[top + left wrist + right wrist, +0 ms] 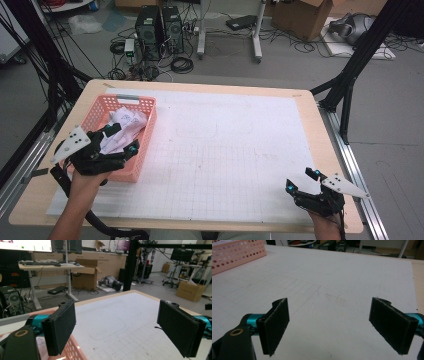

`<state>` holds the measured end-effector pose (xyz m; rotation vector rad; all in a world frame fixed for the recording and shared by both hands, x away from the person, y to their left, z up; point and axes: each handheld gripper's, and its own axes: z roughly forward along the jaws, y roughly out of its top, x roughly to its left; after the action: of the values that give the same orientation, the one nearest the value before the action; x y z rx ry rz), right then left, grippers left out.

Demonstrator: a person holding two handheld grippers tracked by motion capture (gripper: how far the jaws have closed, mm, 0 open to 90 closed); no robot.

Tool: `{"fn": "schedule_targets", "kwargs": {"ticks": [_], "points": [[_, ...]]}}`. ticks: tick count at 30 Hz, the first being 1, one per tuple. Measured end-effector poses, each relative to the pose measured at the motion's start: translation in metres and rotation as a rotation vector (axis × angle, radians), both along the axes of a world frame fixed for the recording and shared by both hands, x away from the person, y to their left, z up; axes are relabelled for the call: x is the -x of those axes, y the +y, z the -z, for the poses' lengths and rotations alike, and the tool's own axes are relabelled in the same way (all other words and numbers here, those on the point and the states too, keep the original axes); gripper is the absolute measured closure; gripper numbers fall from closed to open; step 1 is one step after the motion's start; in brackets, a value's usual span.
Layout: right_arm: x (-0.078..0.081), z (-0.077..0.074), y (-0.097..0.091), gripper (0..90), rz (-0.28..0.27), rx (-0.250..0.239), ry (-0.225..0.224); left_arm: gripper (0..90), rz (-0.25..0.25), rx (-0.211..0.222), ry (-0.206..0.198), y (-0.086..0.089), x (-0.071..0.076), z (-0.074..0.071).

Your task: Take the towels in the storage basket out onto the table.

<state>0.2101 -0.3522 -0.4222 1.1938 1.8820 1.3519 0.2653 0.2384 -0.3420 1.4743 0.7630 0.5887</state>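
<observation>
Left claw (121, 138), jaws spread and empty, hovers over the pink perforated plastic basket (135, 165), directly above its crumpled white cloth (125, 125); right claw (302, 181), likewise released, lies well apart from the basket.

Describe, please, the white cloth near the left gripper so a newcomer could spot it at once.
Start at the wooden table with its white gridded mat. On its left side sits a pink perforated basket, with the left gripper open just above it. The crumpled white cloth lies inside, the one soft thing there.

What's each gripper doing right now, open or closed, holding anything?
Left gripper: open, holding nothing, above the pink basket.
Right gripper: open, holding nothing.
</observation>
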Motion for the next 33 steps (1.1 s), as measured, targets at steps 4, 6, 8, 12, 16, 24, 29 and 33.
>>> {"fn": "schedule_targets", "kwargs": {"ticks": [4,6,8,12,16,24,29,33], "points": [[0.000,0.000,-0.001,14.9,0.001,-0.001,0.000,16.0,-0.023,-0.016,0.035,0.009,-0.010,-0.003],[0.000,0.000,-0.003,15.0,0.002,-0.001,0.000,16.0,-0.041,-0.030,0.046,0.013,-0.015,-0.006],[0.000,0.000,-0.003,14.9,0.005,-0.005,0.002,16.0,-0.049,-0.065,0.062,0.020,-0.022,-0.013],[-0.001,0.001,-0.003,14.9,0.001,-0.005,0.004,16.2,-0.059,-0.122,0.071,0.028,-0.030,-0.021],[-0.001,0.001,-0.002,14.9,0.000,-0.003,0.004,16.2,-0.094,-0.174,0.112,0.037,-0.042,-0.027],[-0.001,0.001,-0.001,14.9,0.000,-0.005,0.009,16.2,-0.117,-0.207,0.208,0.045,-0.060,-0.009],[-0.001,0.001,-0.002,15.0,0.000,0.002,0.007,16.3,-0.141,-0.232,0.279,0.047,-0.072,0.010],[-0.001,0.001,-0.002,15.0,-0.001,0.002,0.005,16.3,-0.165,-0.249,0.324,0.050,-0.081,0.019]]}}
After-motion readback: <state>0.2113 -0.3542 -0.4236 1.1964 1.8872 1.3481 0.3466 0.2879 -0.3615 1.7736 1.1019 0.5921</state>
